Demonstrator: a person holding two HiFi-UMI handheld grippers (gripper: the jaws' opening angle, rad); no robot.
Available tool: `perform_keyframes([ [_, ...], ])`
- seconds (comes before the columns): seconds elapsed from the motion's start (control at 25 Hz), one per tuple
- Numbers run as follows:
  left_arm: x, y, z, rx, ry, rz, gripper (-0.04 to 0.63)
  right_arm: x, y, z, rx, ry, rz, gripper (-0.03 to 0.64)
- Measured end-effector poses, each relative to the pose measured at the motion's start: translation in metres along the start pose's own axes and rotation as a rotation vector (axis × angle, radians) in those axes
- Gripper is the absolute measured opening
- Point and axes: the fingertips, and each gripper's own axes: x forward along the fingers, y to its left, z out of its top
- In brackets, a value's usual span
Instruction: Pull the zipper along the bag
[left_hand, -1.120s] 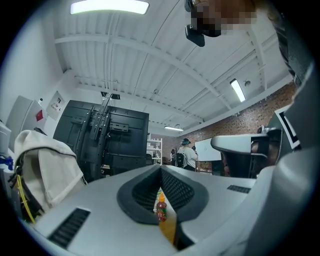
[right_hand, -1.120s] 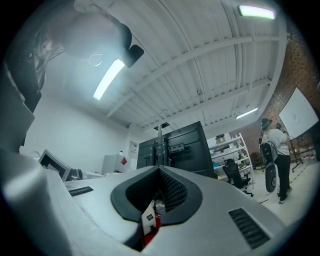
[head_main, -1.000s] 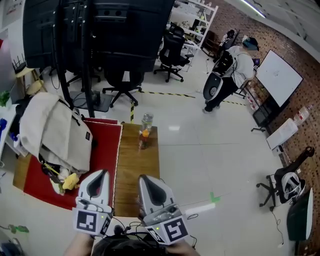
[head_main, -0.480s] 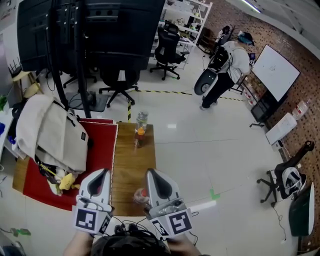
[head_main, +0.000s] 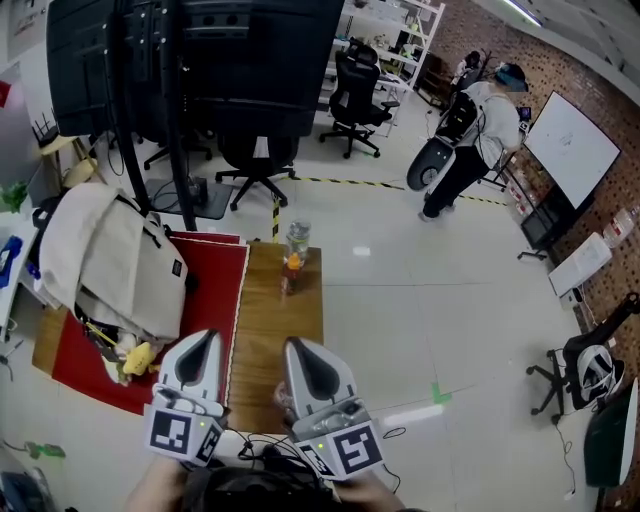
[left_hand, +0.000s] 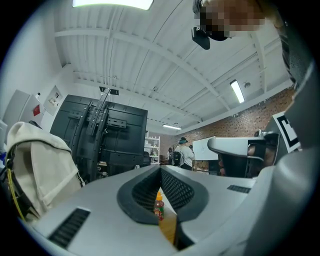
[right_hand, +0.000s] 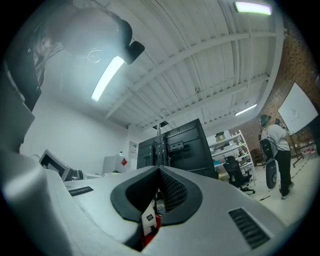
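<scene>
The bag (head_main: 108, 262) is soft cream fabric with dark trim, slumped on a red mat (head_main: 215, 292) beside the narrow wooden bench (head_main: 262, 330). It lies ahead and to the left of the left gripper (head_main: 206, 340), well apart from it, and farther still from the right gripper (head_main: 293, 347). Both smooth grey grippers have their ribbed black pads pressed together, on nothing. A clear bottle (head_main: 293, 260) stands at the bench's far end. The zipper cannot be made out. Something red and white shows blurred below the right gripper's closed tips.
</scene>
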Motion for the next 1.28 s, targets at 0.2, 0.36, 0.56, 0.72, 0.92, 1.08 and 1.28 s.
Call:
perform_keyframes([
  [0.2, -0.012, 0.045, 0.002, 0.003, -0.01, -0.005, 0.031, 0.028, 0.033, -0.007, 0.0, -0.018, -0.006, -0.005],
  [0.36, -0.028, 0.095, 0.002, -0.008, -0.012, -0.017, 0.031, 0.06, 0.077, -0.025, -0.004, -0.013, -0.009, -0.003],
  [0.56, -0.045, 0.16, -0.002, -0.007, 0.0, -0.037, 0.031, 0.103, 0.125, -0.055, 0.015, 0.014, -0.02, -0.003],
  [0.72, -0.063, 0.211, 0.002, -0.025, -0.014, -0.022, 0.031, 0.136, 0.162, -0.076, 0.029, 0.034, -0.014, -0.003],
  [0.92, -0.087, 0.272, 0.011, -0.017, -0.037, -0.002, 0.031, 0.176, 0.211, -0.094, 0.029, 0.04, 0.013, -0.003],
  [1.08, -0.103, 0.309, 0.014, -0.046, -0.042, -0.013, 0.031, 0.202, 0.246, -0.102, 0.011, 0.043, 0.028, -0.003],
  [1.28, -0.122, 0.33, 0.023, -0.066, -0.054, -0.071, 0.031, 0.222, 0.282, -0.112, 0.012, 0.057, 0.014, -0.004],
])
